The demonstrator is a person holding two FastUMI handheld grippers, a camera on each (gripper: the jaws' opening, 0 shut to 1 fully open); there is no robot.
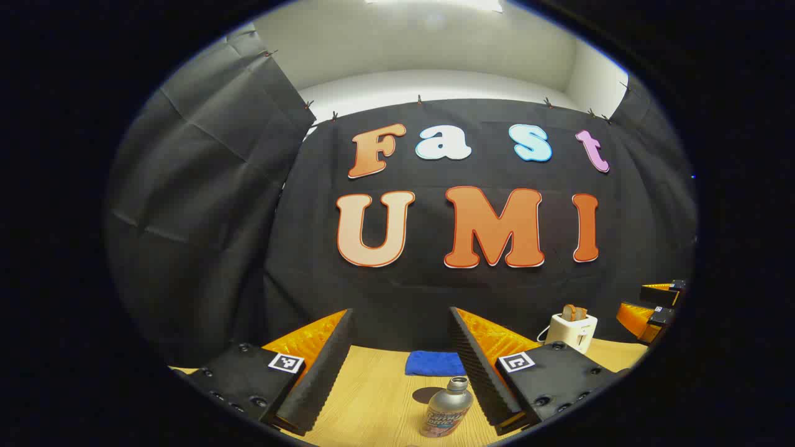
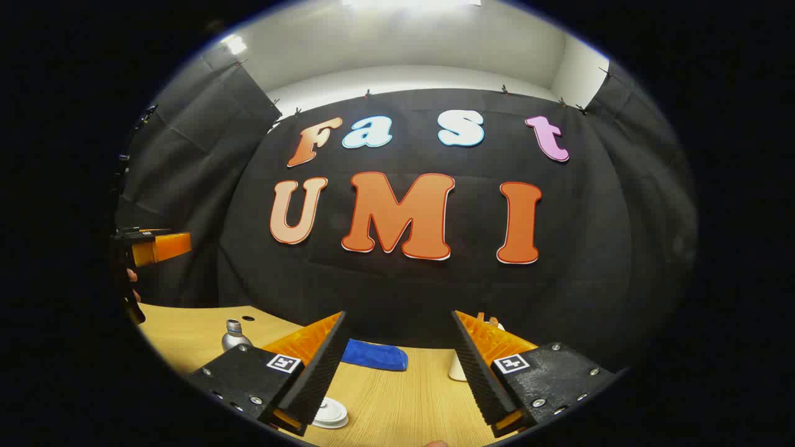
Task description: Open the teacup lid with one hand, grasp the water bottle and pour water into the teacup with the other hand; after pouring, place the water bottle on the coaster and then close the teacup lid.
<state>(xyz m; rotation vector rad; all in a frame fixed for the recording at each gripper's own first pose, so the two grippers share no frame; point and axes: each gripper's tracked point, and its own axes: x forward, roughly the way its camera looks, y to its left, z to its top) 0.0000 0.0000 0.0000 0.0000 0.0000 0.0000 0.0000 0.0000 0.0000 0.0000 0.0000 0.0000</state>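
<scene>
Two grippers, jaws spread and empty, hover over the wooden table point(image 1: 372, 397) before black cloth walls.

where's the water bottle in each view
left gripper view: bottle bottom centre, between the open fingers, near the right one.
right gripper view: bottle lower left, partly behind the left finger.
shared landmark: blue cloth at the back of the table.

Bare bench point(image 1: 372, 397) is lying between the wide-apart fingers of the left gripper point(image 1: 400, 366), with the water bottle point(image 1: 446, 410) standing just inside its right finger and a blue cloth point(image 1: 435, 363) lying beyond. A toaster point(image 1: 574, 332) is blocking the far right. Ahead of the right gripper point(image 2: 397, 366), a white lid point(image 2: 330, 413) is sitting by the left finger.
</scene>
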